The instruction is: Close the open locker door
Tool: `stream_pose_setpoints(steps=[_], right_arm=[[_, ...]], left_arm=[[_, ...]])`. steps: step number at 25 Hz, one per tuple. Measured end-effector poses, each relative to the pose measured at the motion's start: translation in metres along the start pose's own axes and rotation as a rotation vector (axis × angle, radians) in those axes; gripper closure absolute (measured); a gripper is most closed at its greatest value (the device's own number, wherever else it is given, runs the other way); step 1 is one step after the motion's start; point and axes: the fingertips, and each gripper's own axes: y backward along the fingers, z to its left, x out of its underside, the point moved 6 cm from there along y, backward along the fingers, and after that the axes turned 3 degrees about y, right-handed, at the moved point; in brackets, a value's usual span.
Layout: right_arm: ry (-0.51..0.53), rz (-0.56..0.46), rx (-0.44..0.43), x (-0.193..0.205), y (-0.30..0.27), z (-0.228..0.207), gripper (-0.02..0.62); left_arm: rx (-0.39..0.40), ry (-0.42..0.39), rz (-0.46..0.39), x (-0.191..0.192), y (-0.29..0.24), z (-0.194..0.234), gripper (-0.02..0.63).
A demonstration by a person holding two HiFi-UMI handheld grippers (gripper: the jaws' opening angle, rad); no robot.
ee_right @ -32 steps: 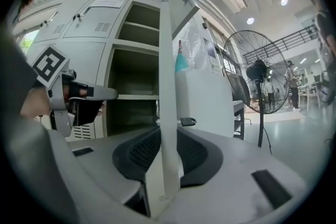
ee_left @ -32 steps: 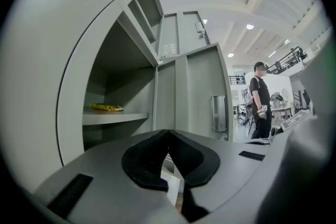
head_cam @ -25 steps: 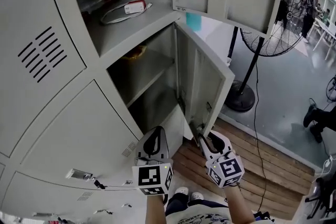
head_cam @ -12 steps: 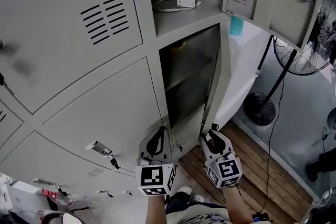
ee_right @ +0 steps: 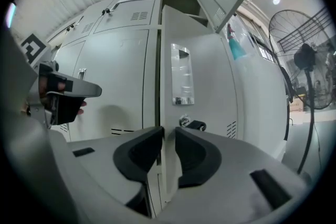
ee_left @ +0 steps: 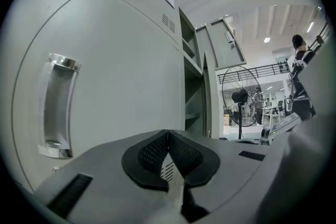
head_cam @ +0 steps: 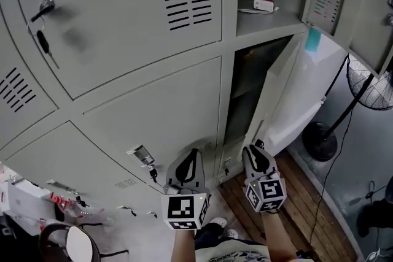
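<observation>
I'm looking down a grey bank of lockers (head_cam: 123, 27), most of its doors flush. The open locker door (ee_right: 202, 86) sits in the lower right column and stands only slightly ajar, with a narrow dark gap between its free edge and the frame. Above it, another door (head_cam: 331, 3) hangs wide open over a shelf. My right gripper (ee_right: 168, 131) is clamped on the ajar door's free edge, one jaw on each face, just below the recessed handle (ee_right: 181, 78). My left gripper (ee_left: 168, 132) is pressed closed on nothing and hovers just before a closed door beside it. A key (head_cam: 43, 41) dangles from a lock at upper left.
</observation>
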Motion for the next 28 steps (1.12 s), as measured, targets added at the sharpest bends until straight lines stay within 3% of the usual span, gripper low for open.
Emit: stream_pose_setpoints(steps=[8, 14, 28], right_arm=[[0.027, 0.017, -0.066, 0.0, -0.036, 0.018, 0.538], [-0.022, 0.021, -0.073, 0.002, -0.061, 0.018, 0.538], [-0.062, 0.016, -0.106, 0.001, -0.082, 0.021, 0.545]], left_arm=[[-0.074, -0.01, -0.003, -0.002, 0.024, 0.019, 0.601], [-0.127, -0.016, -0.003, -0.004, 0.037, 0.032, 0.601], [-0.163, -0.018, 0.001, -0.004, 0.039, 0.043, 0.601]])
